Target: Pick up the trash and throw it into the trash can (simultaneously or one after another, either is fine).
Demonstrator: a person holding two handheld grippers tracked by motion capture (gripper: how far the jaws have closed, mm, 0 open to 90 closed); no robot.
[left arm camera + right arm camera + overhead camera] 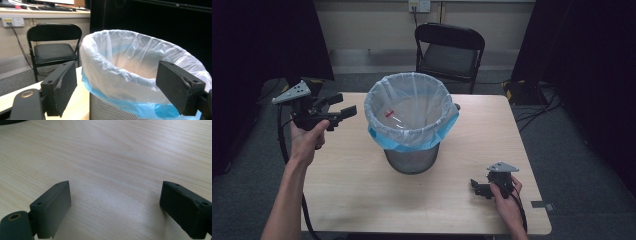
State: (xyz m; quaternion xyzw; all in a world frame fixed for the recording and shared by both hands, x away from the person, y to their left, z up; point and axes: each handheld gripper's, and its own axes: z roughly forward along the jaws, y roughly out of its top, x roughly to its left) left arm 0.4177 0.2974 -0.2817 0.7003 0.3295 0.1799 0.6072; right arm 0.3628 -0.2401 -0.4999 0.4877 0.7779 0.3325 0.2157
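Observation:
A metal mesh waste bin stands in the middle of the wooden table, lined with a clear and blue plastic bag. A small red item lies inside it. My left gripper is held up left of the bin's rim, pointing at it, its jaws open with nothing between them. In the left gripper view the bag is close ahead between the two black pads. My right gripper rests low at the table's front right, open and empty, over bare wood.
A black folding chair stands behind the table. Cables lie on the grey floor at the right. Dark curtains hang on both sides. A wall socket is on the back wall.

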